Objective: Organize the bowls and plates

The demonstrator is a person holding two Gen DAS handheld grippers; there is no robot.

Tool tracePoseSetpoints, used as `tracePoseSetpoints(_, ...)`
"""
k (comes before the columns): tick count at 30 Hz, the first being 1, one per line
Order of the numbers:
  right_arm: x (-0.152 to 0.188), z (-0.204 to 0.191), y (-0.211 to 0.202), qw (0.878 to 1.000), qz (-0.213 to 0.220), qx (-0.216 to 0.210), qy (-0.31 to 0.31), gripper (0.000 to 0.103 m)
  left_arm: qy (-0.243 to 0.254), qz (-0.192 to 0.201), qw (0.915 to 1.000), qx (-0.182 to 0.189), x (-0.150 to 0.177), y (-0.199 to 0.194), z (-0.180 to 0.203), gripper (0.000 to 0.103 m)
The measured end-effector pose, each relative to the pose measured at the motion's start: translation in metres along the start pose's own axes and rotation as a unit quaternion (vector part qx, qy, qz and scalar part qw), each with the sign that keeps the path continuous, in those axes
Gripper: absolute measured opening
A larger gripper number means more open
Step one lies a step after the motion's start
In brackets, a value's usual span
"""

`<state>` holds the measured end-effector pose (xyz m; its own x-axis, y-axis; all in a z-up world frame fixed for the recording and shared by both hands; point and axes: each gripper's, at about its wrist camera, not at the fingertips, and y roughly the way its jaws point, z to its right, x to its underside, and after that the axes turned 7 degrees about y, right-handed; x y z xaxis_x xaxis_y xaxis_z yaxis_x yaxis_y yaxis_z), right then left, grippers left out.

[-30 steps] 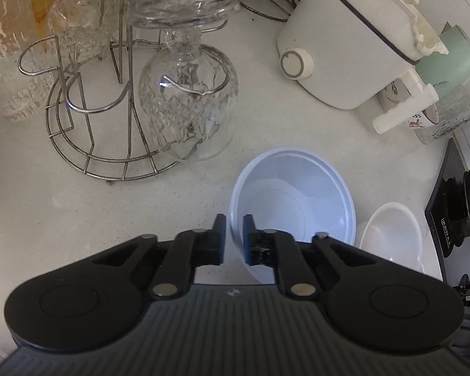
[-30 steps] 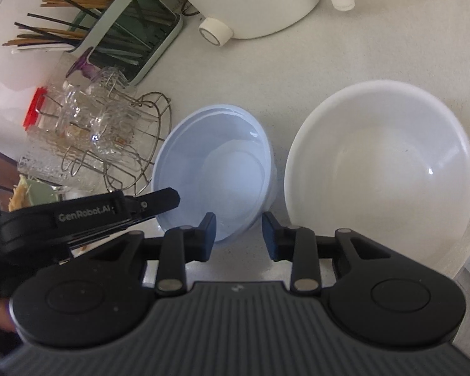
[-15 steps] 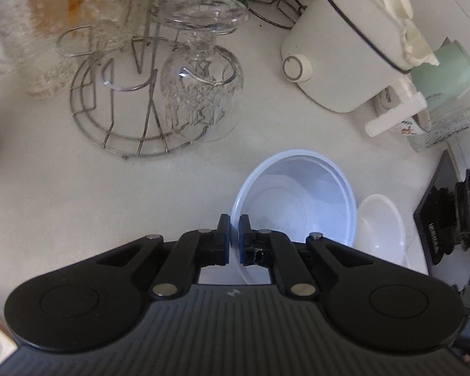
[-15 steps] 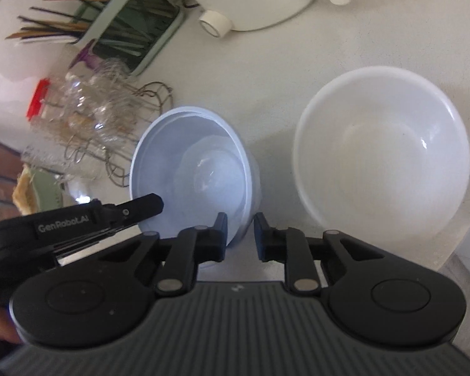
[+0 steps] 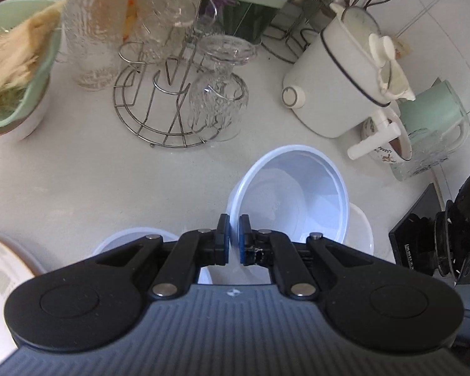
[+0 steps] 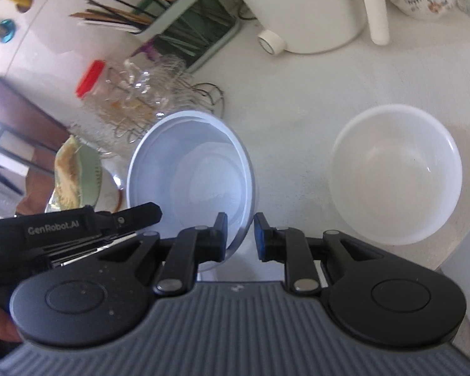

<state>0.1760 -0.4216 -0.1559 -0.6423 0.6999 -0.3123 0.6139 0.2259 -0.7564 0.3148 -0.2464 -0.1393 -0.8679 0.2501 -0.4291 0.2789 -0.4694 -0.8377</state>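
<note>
My left gripper (image 5: 232, 238) pinches the blue bowl's (image 5: 300, 194) near rim above the counter (image 5: 78, 169). My right gripper (image 6: 240, 233) straddles the same rim, pads apart. White bowl (image 6: 394, 172) sits near the counter's edge.

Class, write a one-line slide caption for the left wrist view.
Left gripper clamps the pale blue bowl's rim above a cluttered countertop.

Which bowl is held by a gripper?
The blue bowl, its rim pinched by the left gripper. The white bowl sits untouched on the counter.

glossy plastic blue bowl (image 5: 297, 200), matt speckled counter (image 5: 94, 181), wire rack (image 5: 153, 109).
</note>
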Motion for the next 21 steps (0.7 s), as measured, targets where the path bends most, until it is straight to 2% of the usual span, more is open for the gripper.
tracePoseSetpoints(7, 0.009, -0.014, -0.013, 0.999, 0.009, -0.008, -0.032, 0.021, -0.007, 0.015, 0.9998, -0.007, 0.015, -0.024, -0.004, 0.006)
tracePoseSetpoints(18, 0.019, -0.029, -0.015, 0.997, -0.003, -0.021, -0.069, 0.021, -0.028, 0.033, 0.9989, -0.016, 0.035, -0.046, -0.019, 0.007)
tracePoseSetpoints(21, 0.022, -0.034, -0.013, 0.996, -0.007, -0.019, -0.083, 0.021, -0.034, 0.027, 0.9989, -0.015, 0.040, -0.048, -0.024, 0.007)
